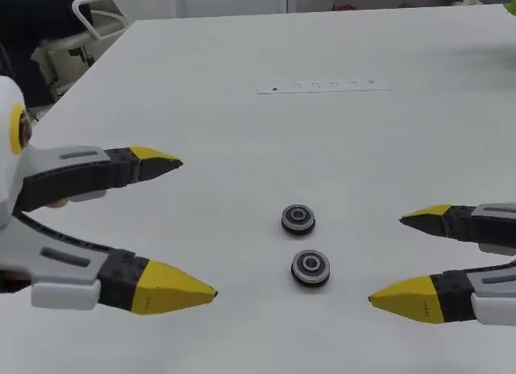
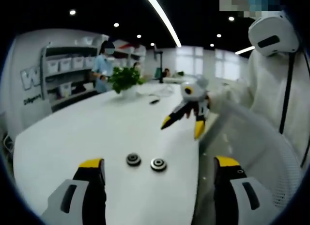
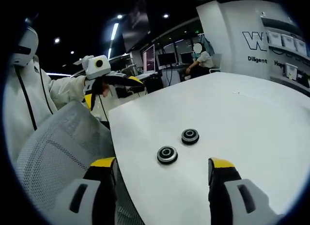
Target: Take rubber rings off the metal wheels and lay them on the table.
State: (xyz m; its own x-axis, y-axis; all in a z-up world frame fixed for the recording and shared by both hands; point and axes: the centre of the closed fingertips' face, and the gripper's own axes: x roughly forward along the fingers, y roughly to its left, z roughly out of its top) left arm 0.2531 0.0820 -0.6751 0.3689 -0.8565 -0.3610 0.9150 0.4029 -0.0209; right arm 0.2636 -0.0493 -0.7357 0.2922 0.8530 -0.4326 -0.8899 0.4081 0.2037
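Your white surface (image 1: 242, 116) carries a far wheel (image 1: 298, 219) and a near wheel (image 1: 310, 268) close together, rings (image 1: 295, 269) on. Your left tool (image 1: 196, 226) and right tool (image 1: 386, 260) flank them, both wide open and holding nothing. Bins (image 2: 63, 65) fill a shelf across the room; I can't make out their contents.

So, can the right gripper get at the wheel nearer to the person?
Probably yes. The right gripper is open, and the nearer wheel lies on bare table ahead of its jaws with nothing between; the other wheel sits apart.
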